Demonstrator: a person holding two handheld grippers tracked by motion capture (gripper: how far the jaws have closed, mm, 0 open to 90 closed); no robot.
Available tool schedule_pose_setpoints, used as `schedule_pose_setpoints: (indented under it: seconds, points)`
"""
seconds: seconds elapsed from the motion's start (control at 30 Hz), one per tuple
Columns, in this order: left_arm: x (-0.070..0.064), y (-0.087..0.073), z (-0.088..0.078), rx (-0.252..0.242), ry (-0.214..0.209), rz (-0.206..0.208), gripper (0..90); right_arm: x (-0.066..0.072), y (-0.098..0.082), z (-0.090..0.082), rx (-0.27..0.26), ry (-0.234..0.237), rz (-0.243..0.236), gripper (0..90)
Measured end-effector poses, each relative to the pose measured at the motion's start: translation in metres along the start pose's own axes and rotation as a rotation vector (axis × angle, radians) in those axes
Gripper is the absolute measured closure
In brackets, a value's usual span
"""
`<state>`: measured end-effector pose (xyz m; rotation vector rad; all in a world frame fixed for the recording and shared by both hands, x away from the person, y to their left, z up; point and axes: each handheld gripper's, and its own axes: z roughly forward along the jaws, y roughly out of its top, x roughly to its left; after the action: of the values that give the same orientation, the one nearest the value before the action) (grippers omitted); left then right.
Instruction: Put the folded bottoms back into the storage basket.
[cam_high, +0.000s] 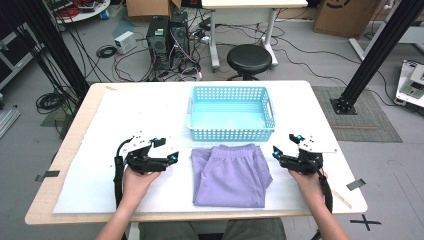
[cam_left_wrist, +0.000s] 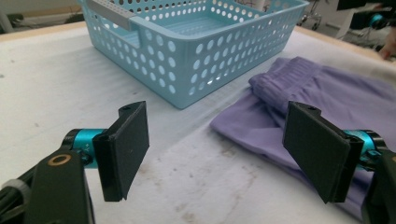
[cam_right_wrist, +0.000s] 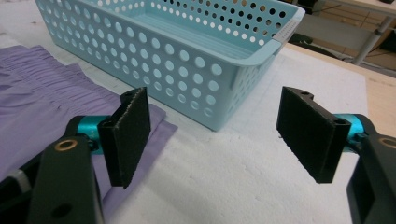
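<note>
Folded purple shorts (cam_high: 231, 174) lie on the white mat in front of me, waistband toward a light blue perforated basket (cam_high: 231, 114) that stands empty behind them. My left gripper (cam_high: 166, 150) hovers open to the left of the shorts, nothing between its jaws. My right gripper (cam_high: 286, 146) is open to the right of the shorts, also holding nothing. In the left gripper view the shorts (cam_left_wrist: 327, 98) lie ahead on the right and the basket (cam_left_wrist: 196, 42) ahead. In the right gripper view the shorts (cam_right_wrist: 42, 102) lie at left and the basket (cam_right_wrist: 177, 42) stands ahead.
A white mat (cam_high: 115, 120) covers most of the wooden table (cam_high: 65, 150). Beyond the far edge stand a black stool (cam_high: 249, 59), computer towers (cam_high: 167, 40) with cables, and black frame posts (cam_high: 380, 50) at both sides.
</note>
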<state>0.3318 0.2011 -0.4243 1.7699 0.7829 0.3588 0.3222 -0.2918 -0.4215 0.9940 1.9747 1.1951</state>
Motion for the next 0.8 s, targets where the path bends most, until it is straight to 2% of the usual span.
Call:
schedule_pose_setpoints:
  seconds: [0.07,0.13,0.33,0.57,0.7,0.8]
  points:
    - [-0.004,0.001,0.001,-0.005,-0.009,-0.009,22.5,0.002,-0.002,0.0,-0.012,0.0,-0.011,25.6]
    - [-0.009,0.003,0.002,-0.003,-0.022,-0.013,22.5,0.003,-0.003,-0.001,-0.009,0.007,-0.002,24.8]
    - [-0.025,0.0,0.005,0.038,-0.062,-0.02,22.6,0.004,-0.004,-0.005,-0.002,0.019,0.01,24.8]
    - [-0.048,-0.007,0.004,0.072,-0.076,-0.038,23.3,0.013,-0.003,-0.012,0.001,0.042,0.037,24.8]
    - [-0.06,-0.01,0.008,0.104,-0.075,-0.053,26.8,0.021,-0.003,-0.016,-0.004,0.058,0.023,24.8]
    - [-0.069,-0.012,0.015,0.153,-0.082,-0.079,28.1,0.027,-0.003,-0.02,-0.001,0.067,0.023,24.8]
